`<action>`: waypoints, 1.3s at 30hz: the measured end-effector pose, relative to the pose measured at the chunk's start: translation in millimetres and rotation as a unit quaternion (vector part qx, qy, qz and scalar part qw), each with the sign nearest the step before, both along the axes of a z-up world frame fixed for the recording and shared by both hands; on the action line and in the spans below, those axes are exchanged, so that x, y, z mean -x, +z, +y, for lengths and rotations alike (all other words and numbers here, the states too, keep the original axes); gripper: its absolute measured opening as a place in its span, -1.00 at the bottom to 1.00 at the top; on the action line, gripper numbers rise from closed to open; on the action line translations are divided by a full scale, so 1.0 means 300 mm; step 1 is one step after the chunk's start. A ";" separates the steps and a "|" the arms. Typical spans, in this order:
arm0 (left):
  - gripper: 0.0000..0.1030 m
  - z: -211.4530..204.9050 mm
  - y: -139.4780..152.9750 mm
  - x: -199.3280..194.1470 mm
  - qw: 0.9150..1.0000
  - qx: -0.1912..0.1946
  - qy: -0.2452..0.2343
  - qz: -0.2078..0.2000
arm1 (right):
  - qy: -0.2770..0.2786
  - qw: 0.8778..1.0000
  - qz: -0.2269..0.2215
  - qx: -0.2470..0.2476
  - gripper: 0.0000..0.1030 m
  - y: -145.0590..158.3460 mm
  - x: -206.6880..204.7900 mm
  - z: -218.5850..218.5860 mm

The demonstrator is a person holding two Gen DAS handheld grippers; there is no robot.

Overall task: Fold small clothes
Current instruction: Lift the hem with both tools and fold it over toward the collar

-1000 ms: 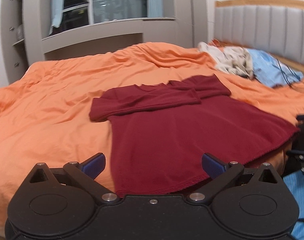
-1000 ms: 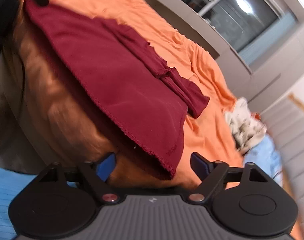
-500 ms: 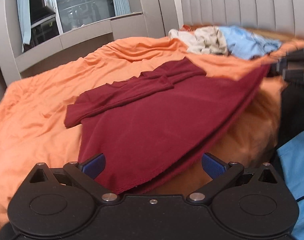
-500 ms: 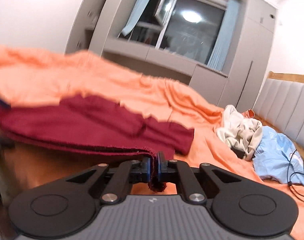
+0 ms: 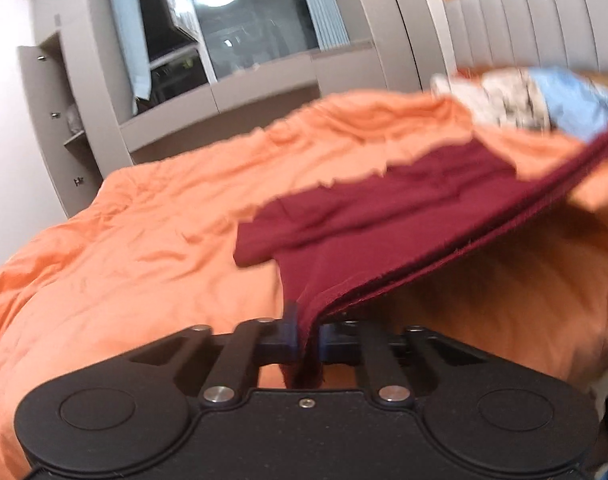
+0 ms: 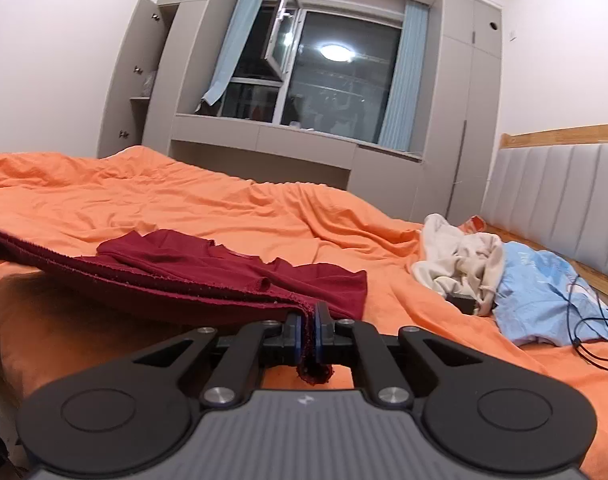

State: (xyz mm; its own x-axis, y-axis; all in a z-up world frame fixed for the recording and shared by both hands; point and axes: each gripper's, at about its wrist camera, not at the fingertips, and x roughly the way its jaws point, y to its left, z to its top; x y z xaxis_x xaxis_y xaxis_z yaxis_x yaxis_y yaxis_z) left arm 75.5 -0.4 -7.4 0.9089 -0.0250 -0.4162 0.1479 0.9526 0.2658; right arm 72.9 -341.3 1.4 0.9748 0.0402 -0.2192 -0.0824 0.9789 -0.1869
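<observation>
Garment: a dark red knit top with long sleeves (image 6: 208, 280) is lying on the wrinkled orange bed cover (image 6: 184, 204), its sleeves crossed over the chest at the far end, while its near hem is being held clear of the mattress edge.
Left gripper: the black two-finger left gripper (image 5: 305, 336) is pinching one hem corner; its blue pads, spread wide half a second ago with the hem lying loose between them, are now pressed together with red fabric trapped in the gap.
Right gripper: the black right gripper with the ribbed grey body (image 6: 307, 338) is clamping the other hem corner; a tuft of cloth is hanging below the closed pads. It was spread around this corner a second ago and was already closed on it half a second ago.
Hem line: the edge is now stretching taut and raised between the two grips, showing as a double layer in both wrist views, with shadowed bed cover under it.
What has changed: the second corner is now being gripped too, so the loose near edge is becoming a lifted, controlled one.
Meaning for the task: the grasping step appears complete; the fold looks ready to begin, probably by carrying the hem toward the collar.
Risk: the knit may sag in the middle or drag the crossed sleeves out of place if the two corners travel unevenly.
Bystanders: a crumpled cream garment (image 6: 459, 260) and a pale blue cloth (image 6: 543, 292) are lying well apart near the grey padded headboard (image 6: 555, 196), with a thin black cable (image 6: 587, 320) trailing across the blue cloth.
</observation>
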 end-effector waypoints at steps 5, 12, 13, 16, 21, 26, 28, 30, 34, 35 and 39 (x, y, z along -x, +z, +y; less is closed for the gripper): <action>-0.90 -0.006 0.065 0.056 0.998 0.016 -0.012 -0.061 | -0.017 1.000 -0.024 -0.001 -0.88 0.026 0.056 -0.008; -0.90 0.003 0.239 0.188 0.992 0.050 -0.037 -0.108 | -0.010 0.996 -0.089 -0.026 -0.88 0.171 0.200 -0.046; -0.90 0.005 0.264 0.210 0.991 0.055 -0.040 -0.113 | -0.003 0.995 -0.096 -0.032 -0.88 0.193 0.219 -0.053; -0.89 0.020 0.326 0.258 0.989 0.068 -0.048 -0.123 | 0.015 0.993 -0.099 -0.056 -0.88 0.237 0.229 -0.081; -0.89 0.041 0.363 0.192 0.988 0.101 -0.058 -0.105 | 0.018 0.993 -0.096 -0.065 -0.88 0.259 0.120 -0.107; -0.89 0.025 0.381 0.043 0.988 0.079 -0.055 -0.119 | 0.025 0.994 -0.096 -0.051 -0.88 0.276 -0.062 -0.099; -0.89 0.030 0.390 -0.055 0.989 0.087 -0.050 -0.113 | 0.030 0.994 -0.096 -0.048 -0.88 0.278 -0.153 -0.094; -0.89 0.045 0.392 -0.177 0.988 0.113 -0.041 -0.094 | 0.032 0.995 -0.086 -0.048 -0.88 0.275 -0.267 -0.092; -0.89 0.058 0.367 -0.424 0.990 0.124 -0.022 -0.060 | 0.029 0.997 -0.067 -0.029 -0.88 0.247 -0.477 -0.062; -0.89 0.054 0.358 -0.481 0.991 0.122 -0.018 -0.055 | 0.030 0.998 -0.058 -0.024 -0.88 0.237 -0.534 -0.058; -0.89 0.045 0.301 -0.667 0.993 0.111 -0.002 -0.031 | 0.034 0.999 -0.018 -0.019 -0.88 0.180 -0.724 -0.048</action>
State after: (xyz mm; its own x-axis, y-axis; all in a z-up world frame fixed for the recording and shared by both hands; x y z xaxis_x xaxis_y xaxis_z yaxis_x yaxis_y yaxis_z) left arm 275.6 13.3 83.0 0.9325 -0.1128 -0.3430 0.1411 0.9883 0.0587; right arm 290.2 -355.9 55.6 0.9769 0.1142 -0.1809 -0.1427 0.9778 -0.1535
